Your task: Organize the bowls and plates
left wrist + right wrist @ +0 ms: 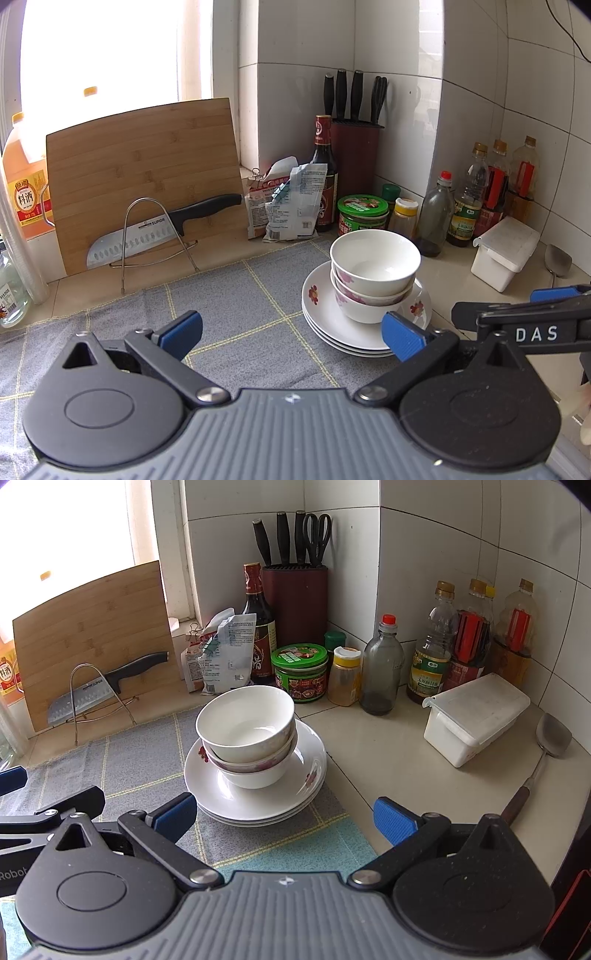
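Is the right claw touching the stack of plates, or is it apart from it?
Apart. In the right wrist view the right claw is open and empty; cloth shows between its fingertips and the stack of plates.

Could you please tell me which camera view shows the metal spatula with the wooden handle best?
The right wrist view: the spatula shows from blade to handle. The left wrist view catches only its blade at the edge.
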{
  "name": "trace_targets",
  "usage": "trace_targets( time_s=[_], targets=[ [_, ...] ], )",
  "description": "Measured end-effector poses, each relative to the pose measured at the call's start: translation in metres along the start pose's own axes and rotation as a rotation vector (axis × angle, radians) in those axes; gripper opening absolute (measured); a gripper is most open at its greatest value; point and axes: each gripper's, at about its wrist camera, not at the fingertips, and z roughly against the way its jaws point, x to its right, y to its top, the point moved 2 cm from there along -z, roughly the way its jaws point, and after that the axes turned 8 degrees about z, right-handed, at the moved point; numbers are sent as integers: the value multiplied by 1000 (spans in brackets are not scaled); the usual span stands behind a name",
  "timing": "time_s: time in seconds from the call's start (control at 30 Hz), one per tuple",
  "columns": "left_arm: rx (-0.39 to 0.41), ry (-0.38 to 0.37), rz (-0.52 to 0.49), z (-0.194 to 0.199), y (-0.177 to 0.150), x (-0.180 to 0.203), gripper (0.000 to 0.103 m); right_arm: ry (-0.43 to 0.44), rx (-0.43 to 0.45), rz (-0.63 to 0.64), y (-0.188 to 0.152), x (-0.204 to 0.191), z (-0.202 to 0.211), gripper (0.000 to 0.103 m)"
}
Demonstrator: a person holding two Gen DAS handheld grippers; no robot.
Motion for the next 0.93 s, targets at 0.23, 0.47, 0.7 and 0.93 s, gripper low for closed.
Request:
trace_targets(
  time_s=[0.23, 0.47, 0.7, 0.93],
  targets=[
    [-1, 1, 3, 0, 0, 1, 102, -5, -1, 2, 0, -1, 1, 103],
    [-1, 1, 3, 0, 0, 1, 102, -7, 2, 3, 0, -1, 1, 103],
    [-1, 0, 3, 1, 1, 0, 102, -10, 7, 9, 1, -2, 3, 103],
    [-3, 2, 9, 0, 3, -1, 102, -11, 6, 11, 2, -2, 3, 103]
  ],
)
